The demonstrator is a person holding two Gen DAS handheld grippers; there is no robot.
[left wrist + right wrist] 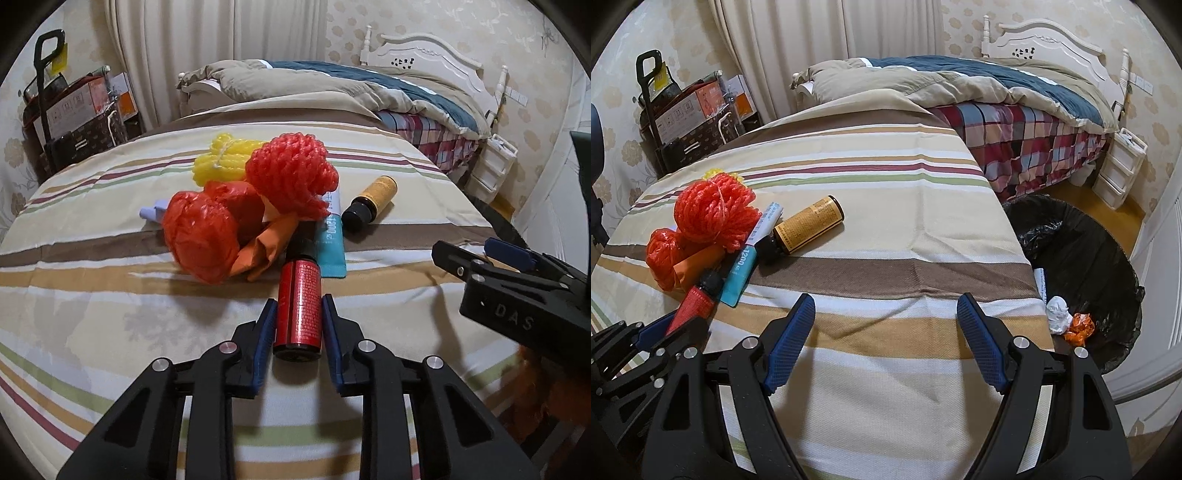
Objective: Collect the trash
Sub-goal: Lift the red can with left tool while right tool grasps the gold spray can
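A red bottle (299, 299) with a black cap lies on the striped cloth (110, 295). My left gripper (298, 306) is shut on its lower half; it also shows in the right wrist view (696, 301). Behind it lie a red net ball (291, 173), a yellow net (218, 158), a crumpled red bag (201, 240), a teal tube (332, 240) and an amber bottle (371, 203). My right gripper (884, 306) is open and empty above the cloth, to the right of the pile.
A bin with a black liner (1100, 258) stands on the floor right of the table, holding a white wad (1057, 314) and an orange wrapper (1080, 326). A bed (1015, 122) is behind. Boxes (690, 110) stand far left.
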